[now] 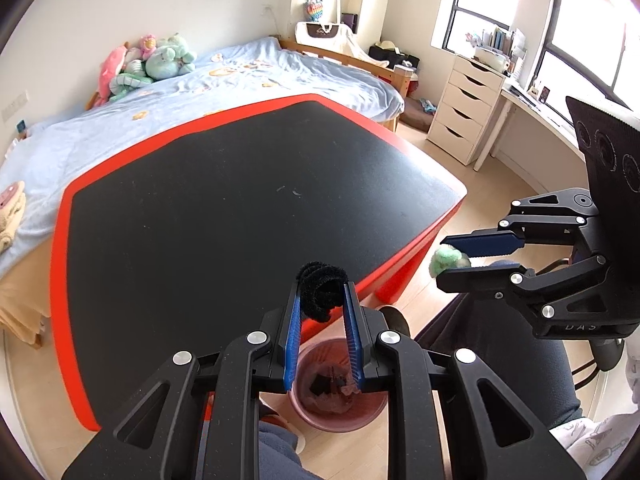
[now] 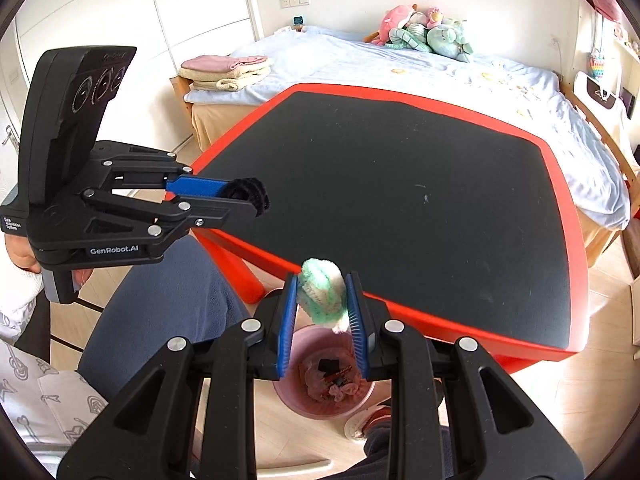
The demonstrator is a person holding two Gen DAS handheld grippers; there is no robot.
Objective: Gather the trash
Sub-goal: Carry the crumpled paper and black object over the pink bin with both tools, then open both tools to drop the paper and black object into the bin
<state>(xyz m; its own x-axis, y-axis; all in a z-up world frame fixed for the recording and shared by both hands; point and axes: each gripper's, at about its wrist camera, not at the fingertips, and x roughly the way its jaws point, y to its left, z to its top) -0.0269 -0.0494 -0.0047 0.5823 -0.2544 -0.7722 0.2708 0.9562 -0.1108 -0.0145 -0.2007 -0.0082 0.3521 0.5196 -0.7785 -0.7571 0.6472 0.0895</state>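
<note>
My left gripper (image 1: 322, 286) is shut on a coiled black fuzzy pipe cleaner (image 1: 322, 290), held above the pink trash bin (image 1: 360, 416) on the floor by the table's near edge. My right gripper (image 2: 323, 280) is shut on a green and white fuzzy bundle (image 2: 324, 296), also above the pink bin (image 2: 288, 400). The bin holds several scraps. In the left wrist view the right gripper (image 1: 450, 258) with the green bundle (image 1: 448, 260) sits to the right. In the right wrist view the left gripper (image 2: 248, 200) with the black pipe cleaner (image 2: 250, 194) sits to the left.
A black table with a red rim (image 1: 60, 240) (image 2: 576, 280) fills the middle. A bed with a blue sheet (image 1: 300, 76) and plush toys (image 2: 424, 32) lies behind it. White drawers (image 1: 468, 108) stand at the right. The person's legs (image 2: 160, 304) are beside the bin.
</note>
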